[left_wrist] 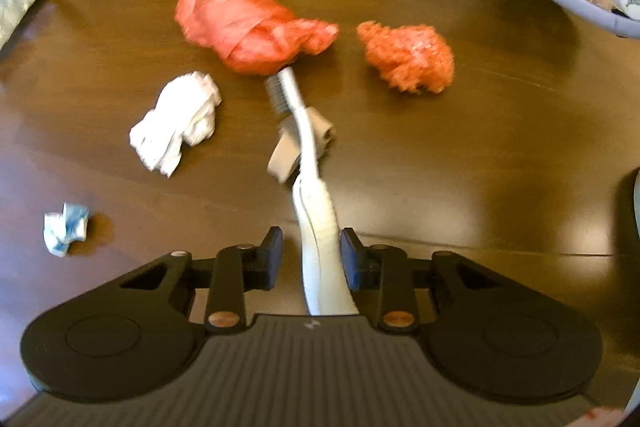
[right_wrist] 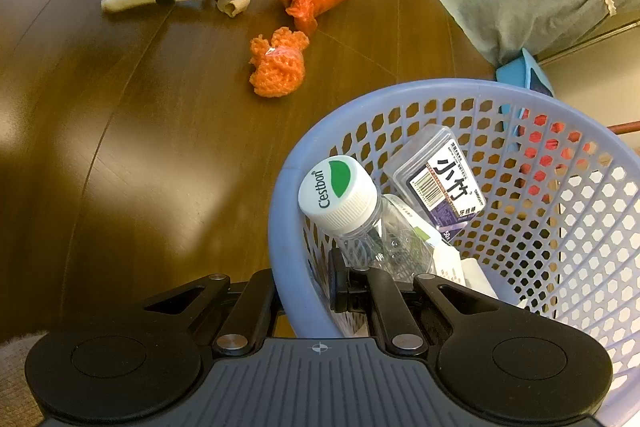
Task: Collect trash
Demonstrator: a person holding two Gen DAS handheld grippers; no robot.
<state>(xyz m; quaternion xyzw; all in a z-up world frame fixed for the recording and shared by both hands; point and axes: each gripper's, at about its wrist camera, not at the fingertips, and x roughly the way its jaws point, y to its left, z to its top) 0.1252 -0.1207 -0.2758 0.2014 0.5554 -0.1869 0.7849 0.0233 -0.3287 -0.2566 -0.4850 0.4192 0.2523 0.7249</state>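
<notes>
Left gripper (left_wrist: 311, 247) spread astride toothbrush (left_wrist: 316, 227) handle lying on counter (left_wrist: 440, 167), not yet pinched. Right gripper (right_wrist: 303, 285) clamps basket (right_wrist: 288, 227) rim. Step: grasping toothbrush. Next: close, lift, carry to basket.

Red bag (left_wrist: 244, 23), orange net (left_wrist: 408, 55), lavender basket (right_wrist: 400, 99)
</notes>
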